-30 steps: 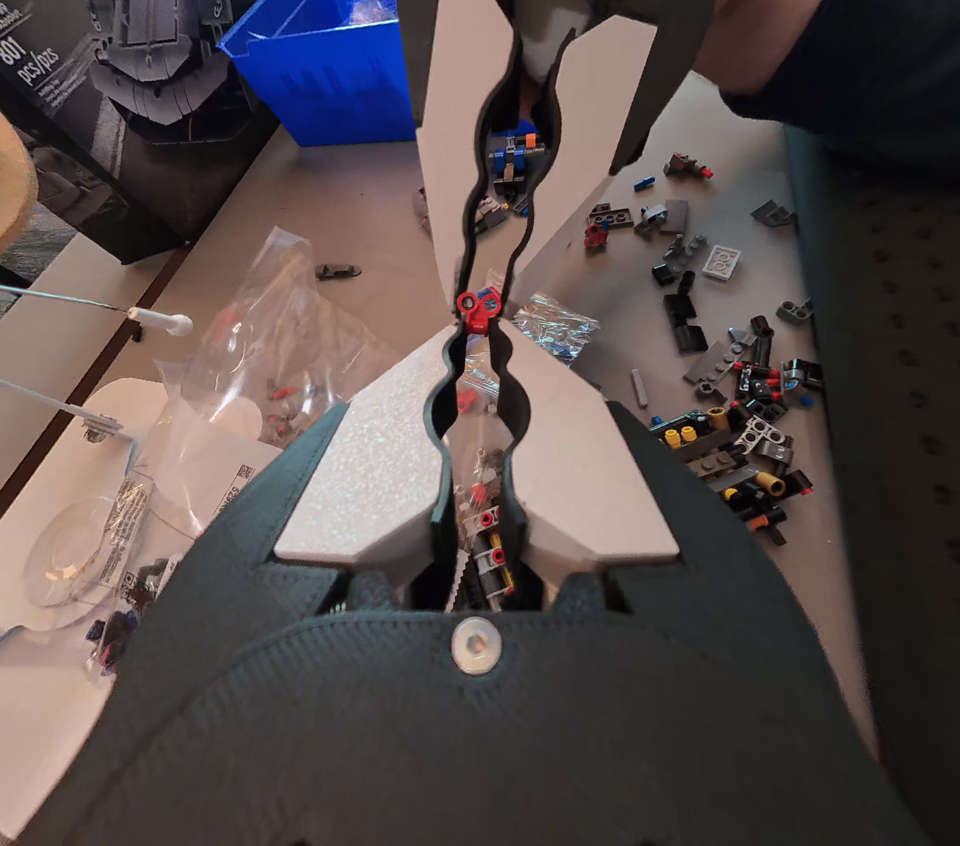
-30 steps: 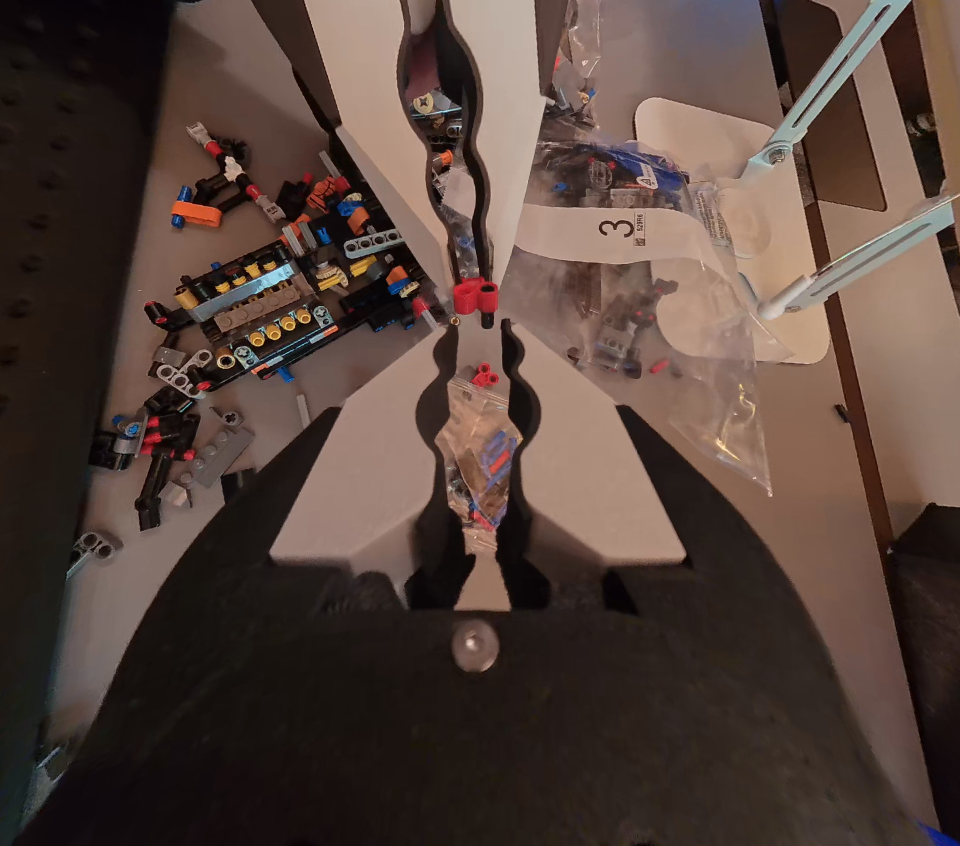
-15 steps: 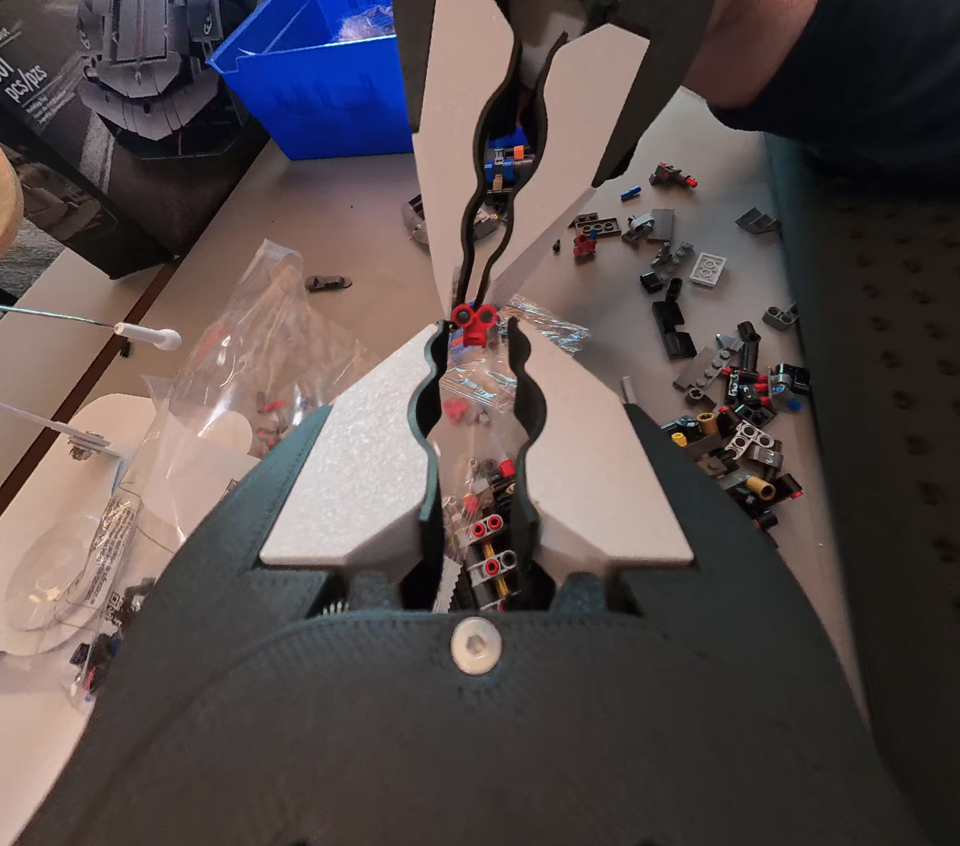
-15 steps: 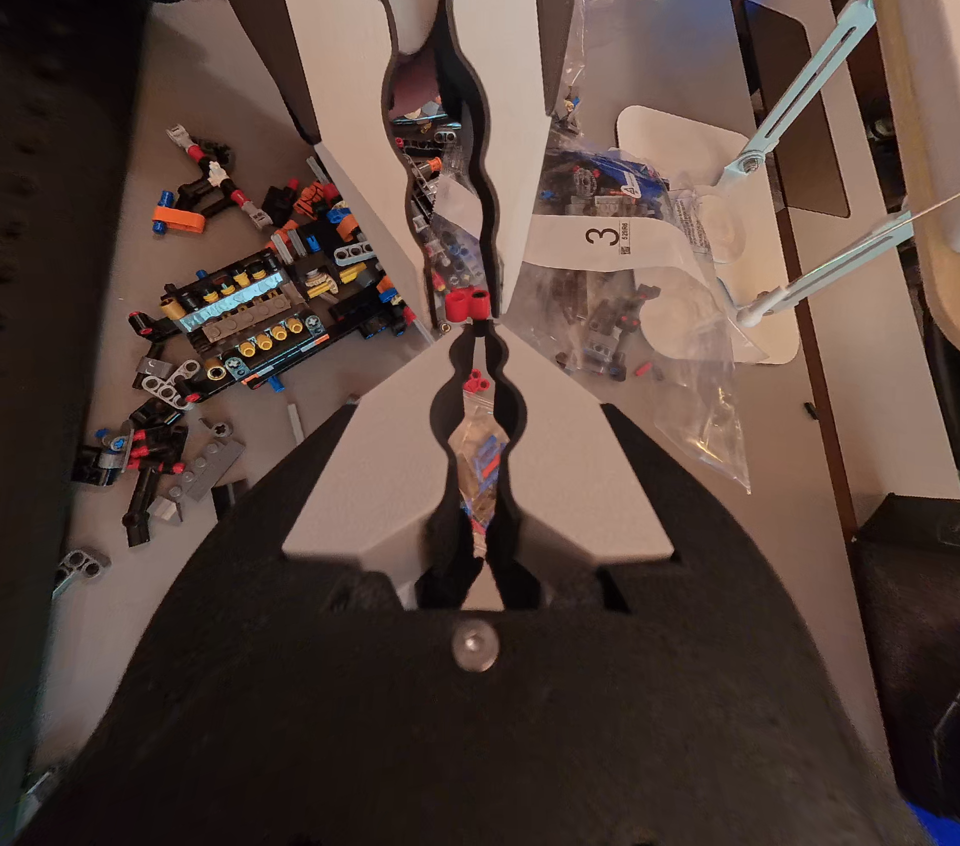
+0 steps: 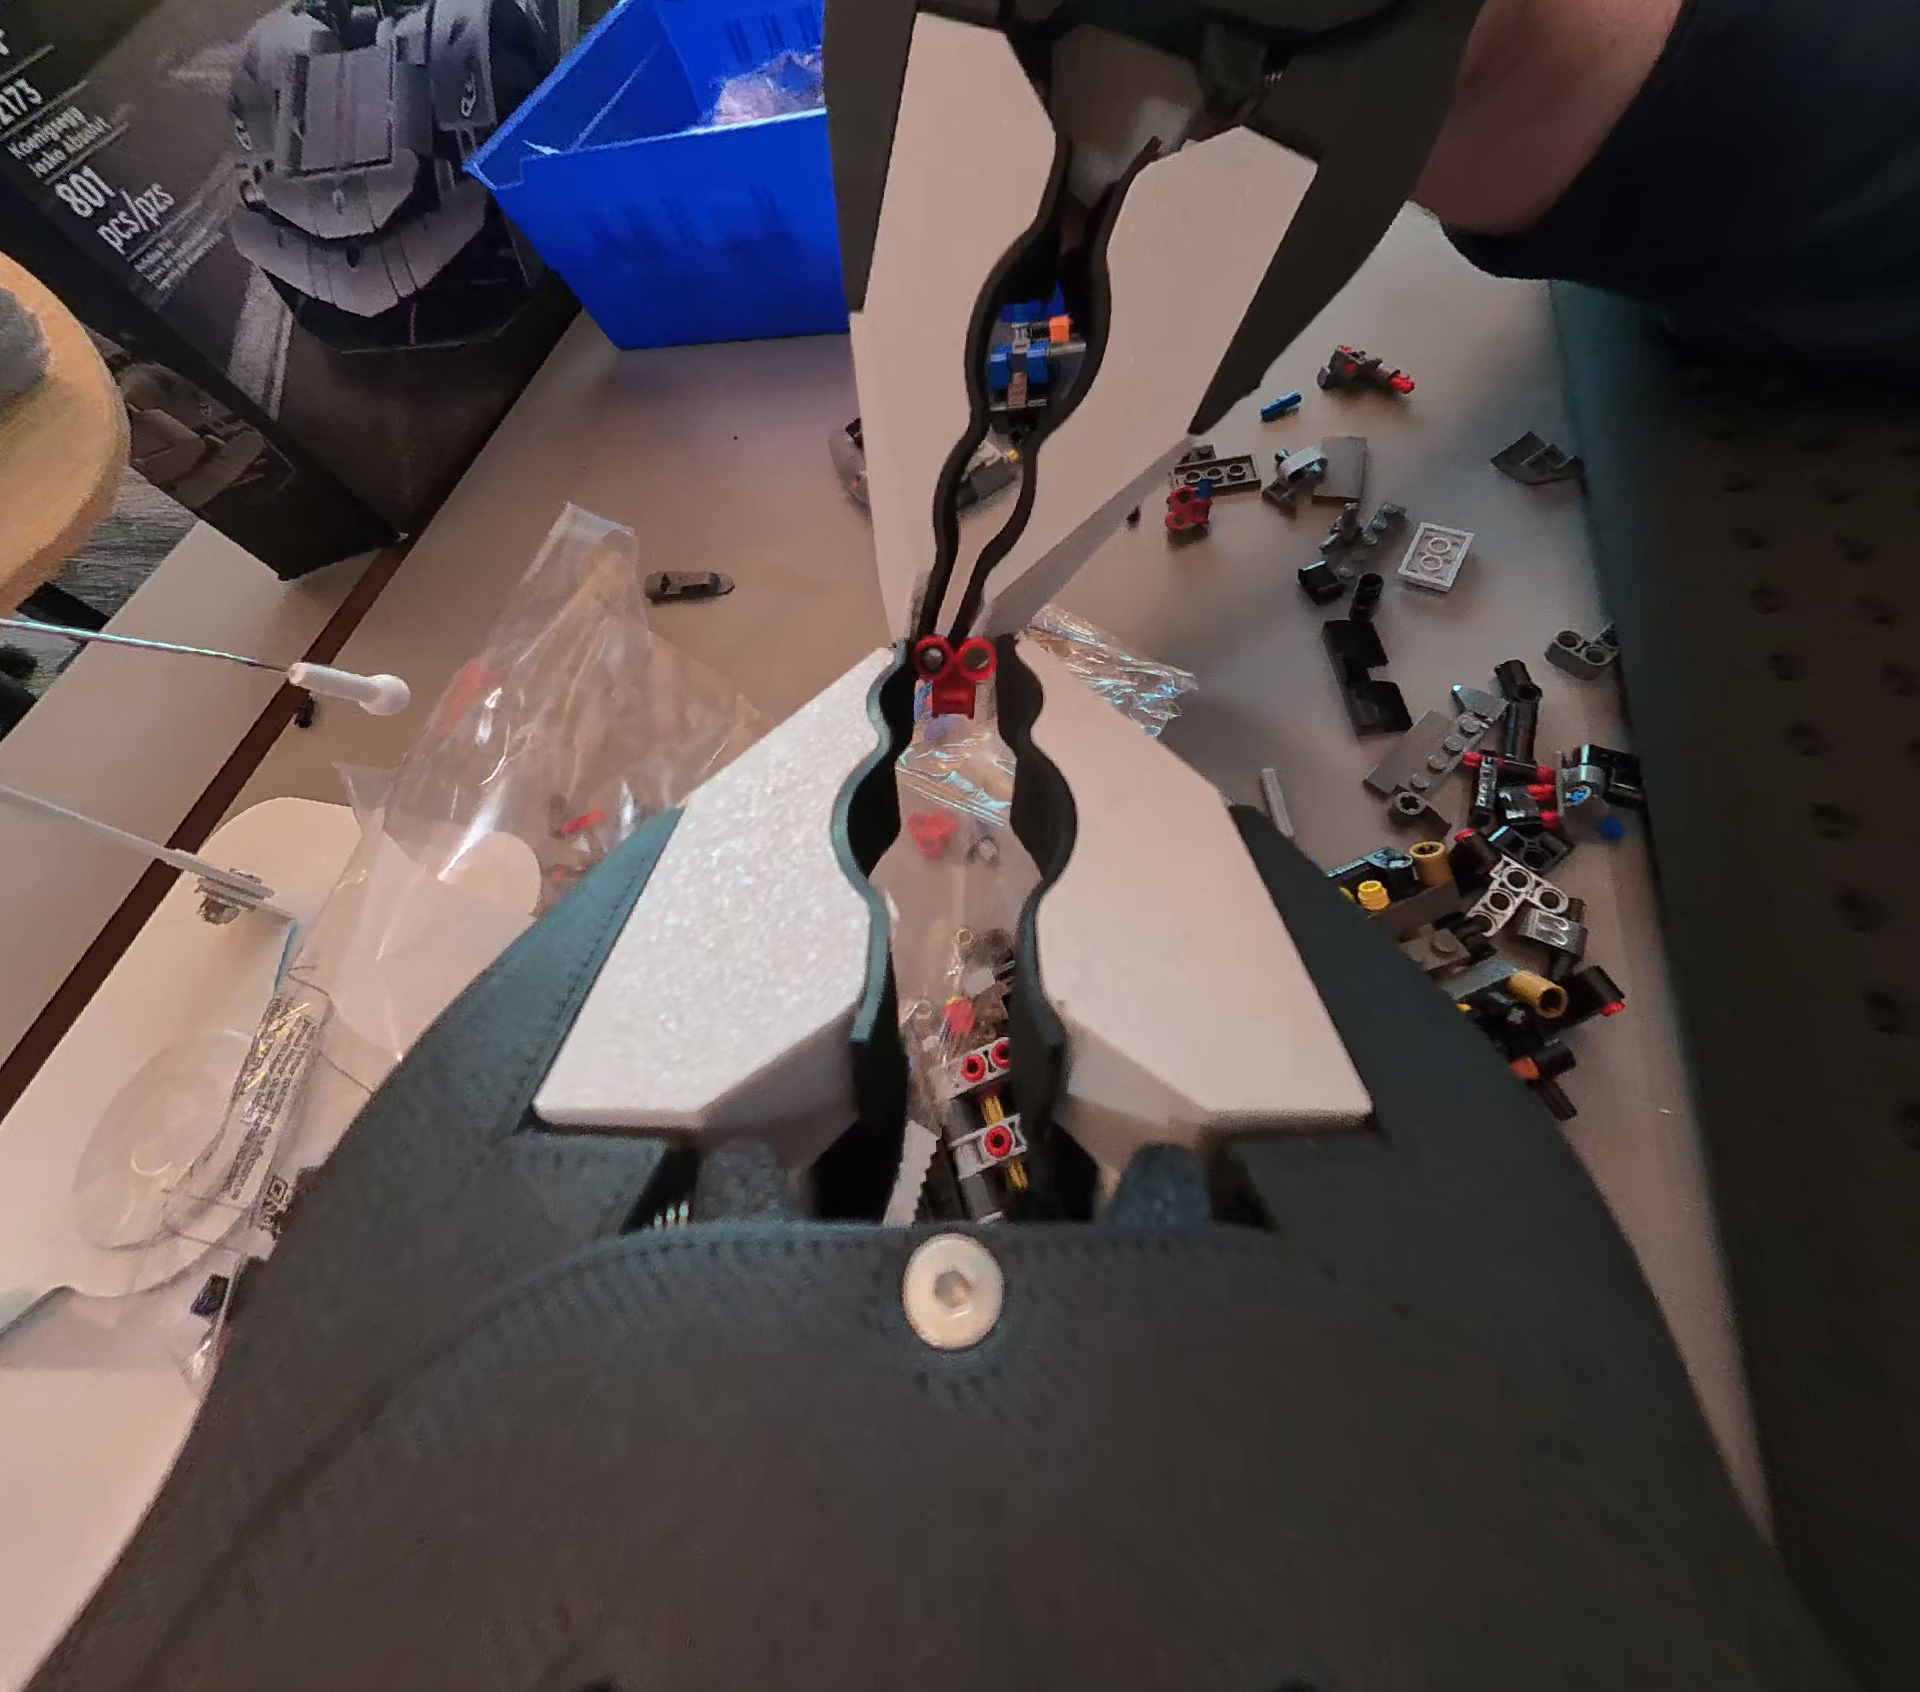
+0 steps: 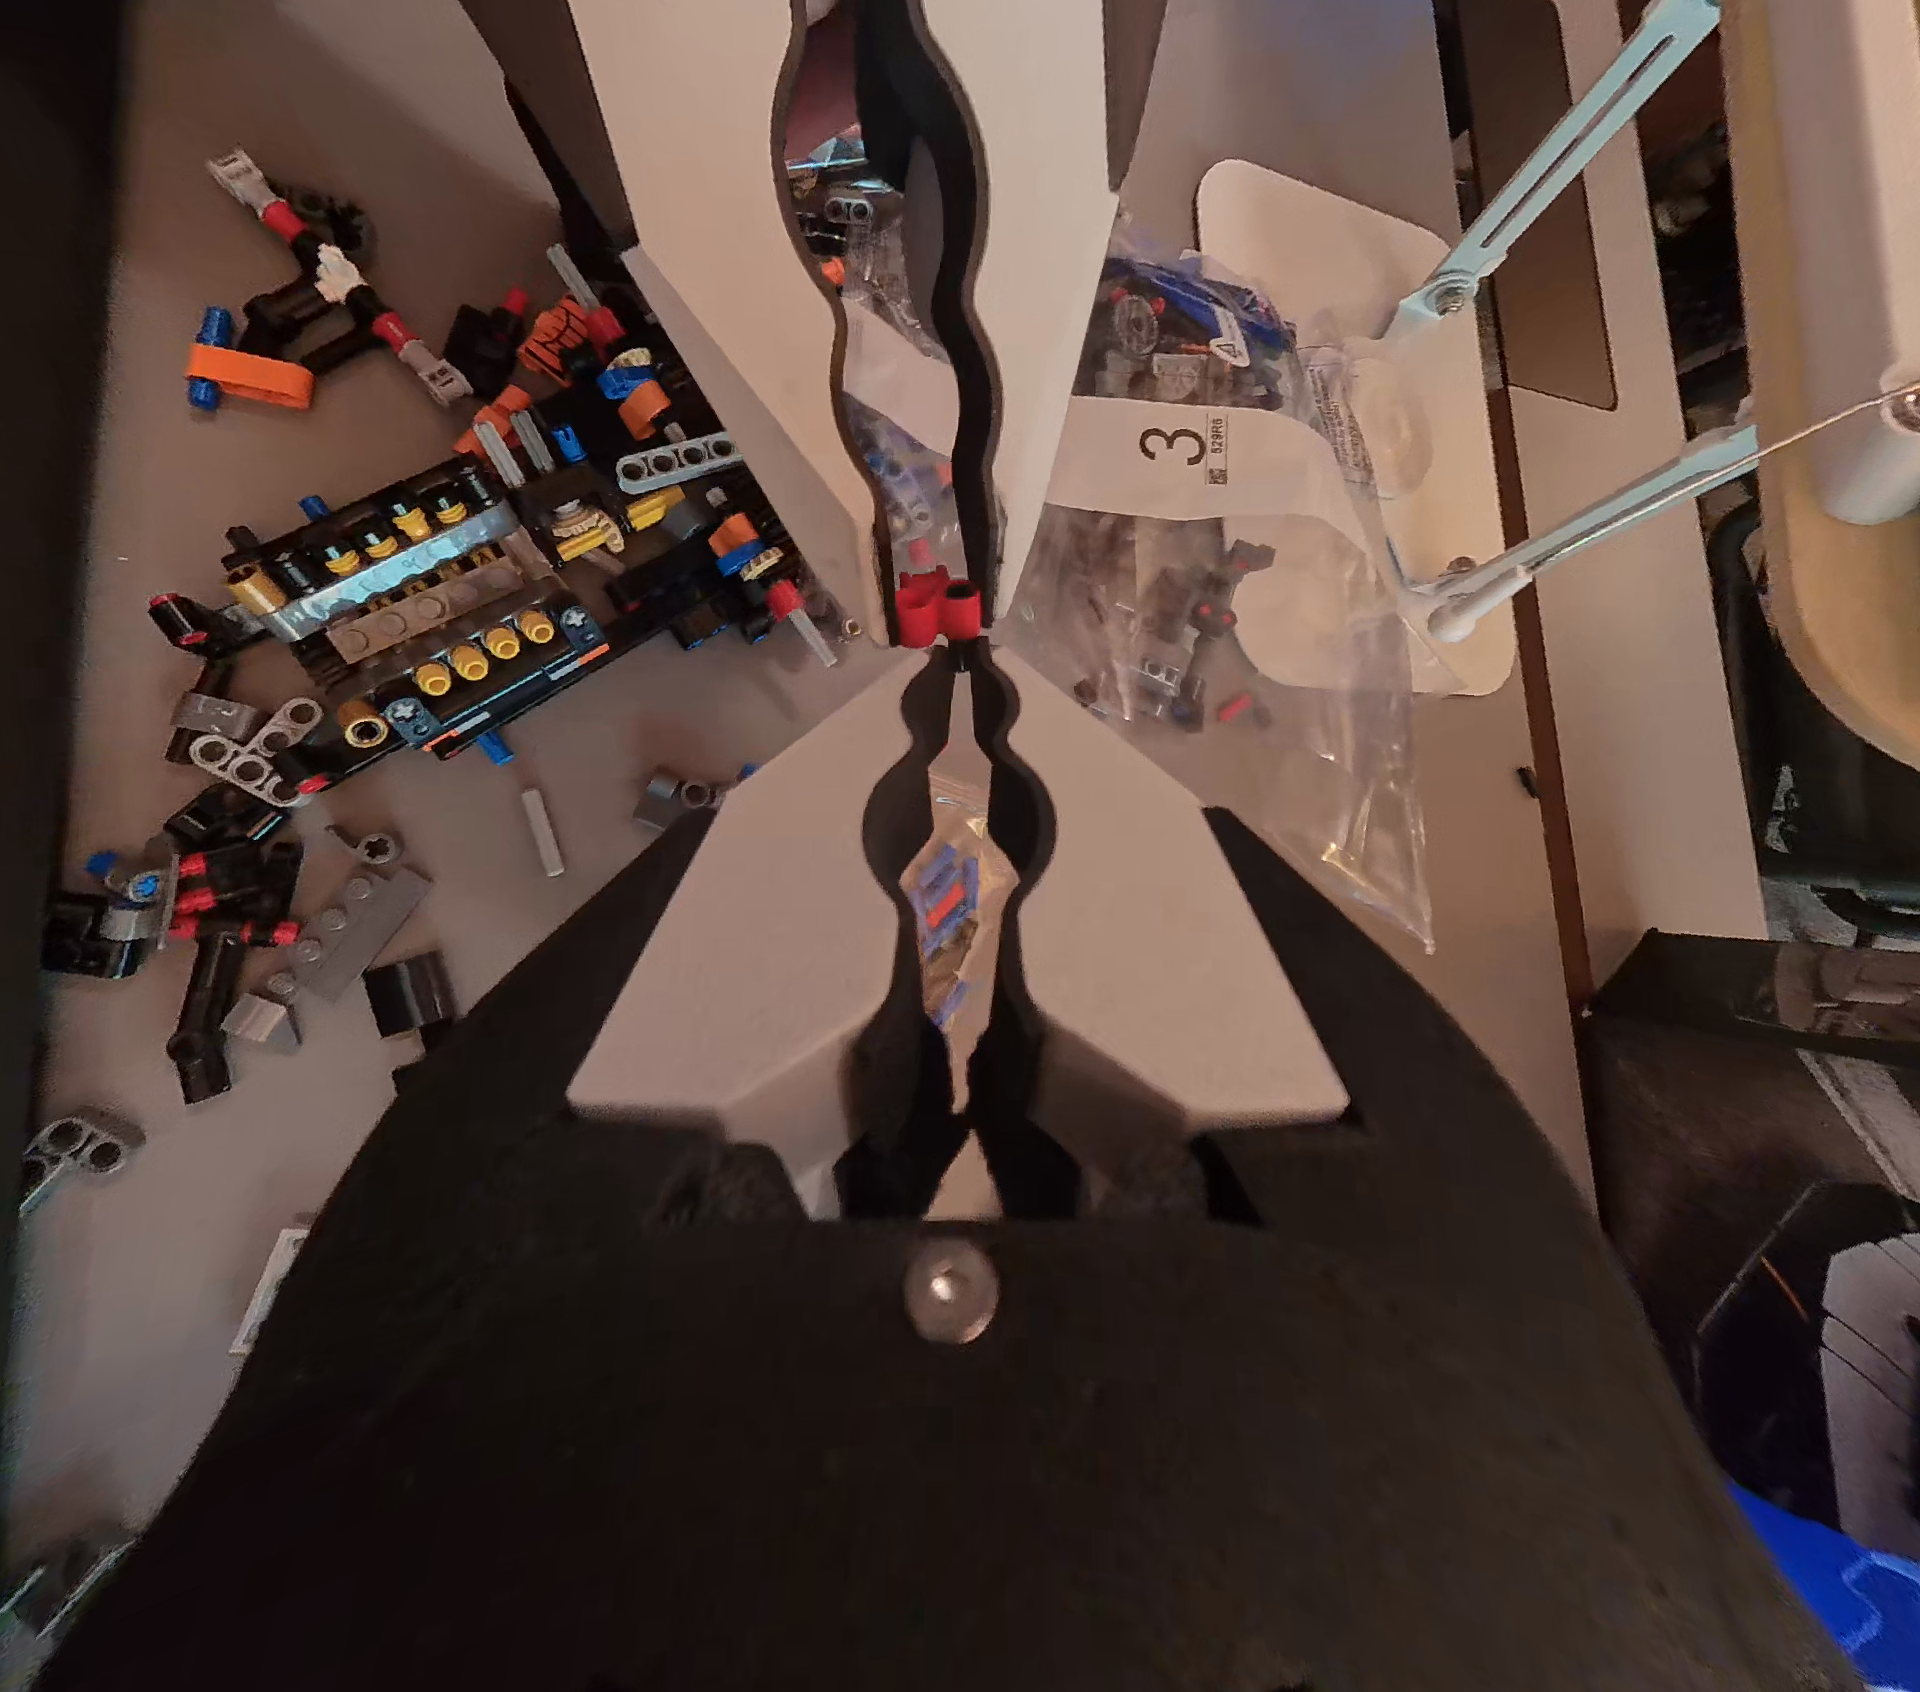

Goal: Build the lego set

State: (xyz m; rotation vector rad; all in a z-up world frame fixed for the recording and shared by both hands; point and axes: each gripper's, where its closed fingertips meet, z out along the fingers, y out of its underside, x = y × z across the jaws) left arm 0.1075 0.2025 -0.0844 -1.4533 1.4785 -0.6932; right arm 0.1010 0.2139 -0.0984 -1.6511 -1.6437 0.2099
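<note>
The two grippers meet tip to tip above the table. My left gripper (image 5: pixel 954 666) is shut on a small red connector (image 5: pixel 954 674) with two round holes. It comes in from the top of the right wrist view (image 6: pixel 940 619), with the red connector (image 6: pixel 920 612) between its tips. My right gripper (image 6: pixel 956 674) is nearly closed on a small black pin (image 6: pixel 960 657) that touches the connector. It comes in from the top of the left wrist view (image 5: pixel 951 619). A partly built black, grey and yellow model (image 6: pixel 416 603) lies on the table to the left.
Loose pieces (image 5: pixel 1486 894) are scattered on the right of the table. Clear parts bags (image 6: pixel 1195 603) (image 5: pixel 540 707) lie under and beside the grippers. A blue bin (image 5: pixel 675 208) and the set box (image 5: pixel 260 136) stand at the back. A white stand (image 6: pixel 1351 271) is at the right. Left and right tips are no more than a few centimetres apart.
The right gripper's fingers have narrowed and its tips have closed the gap to the red connector. Both grippers drifted slightly; the left one still holds the connector.
</note>
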